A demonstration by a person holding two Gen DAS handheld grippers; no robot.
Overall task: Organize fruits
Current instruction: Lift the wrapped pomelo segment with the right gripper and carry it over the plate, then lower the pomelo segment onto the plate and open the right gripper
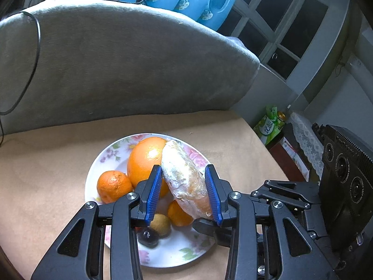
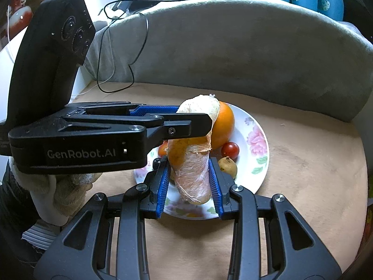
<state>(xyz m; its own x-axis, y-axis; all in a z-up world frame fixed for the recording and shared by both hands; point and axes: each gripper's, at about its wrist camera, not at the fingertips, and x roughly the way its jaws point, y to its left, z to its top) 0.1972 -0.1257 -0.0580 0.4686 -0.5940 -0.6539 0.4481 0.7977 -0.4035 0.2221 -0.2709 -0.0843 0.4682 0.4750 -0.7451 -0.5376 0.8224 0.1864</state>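
Both the left hand-held gripper [image 1: 186, 193] and the right hand-held gripper [image 2: 190, 182] are clamped on one plastic-wrapped fruit wedge [image 1: 186, 182], held just above the flowered plate [image 1: 177, 254] of oranges [image 1: 144, 161] and small fruits on the tan surface [image 1: 46, 163]

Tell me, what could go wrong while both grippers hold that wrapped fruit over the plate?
The long plastic-wrapped fruit piece is pinched by the left gripper and the right gripper; pulling apart might tear it. If dropped, it could knock the small red tomato off the white flowered plate.
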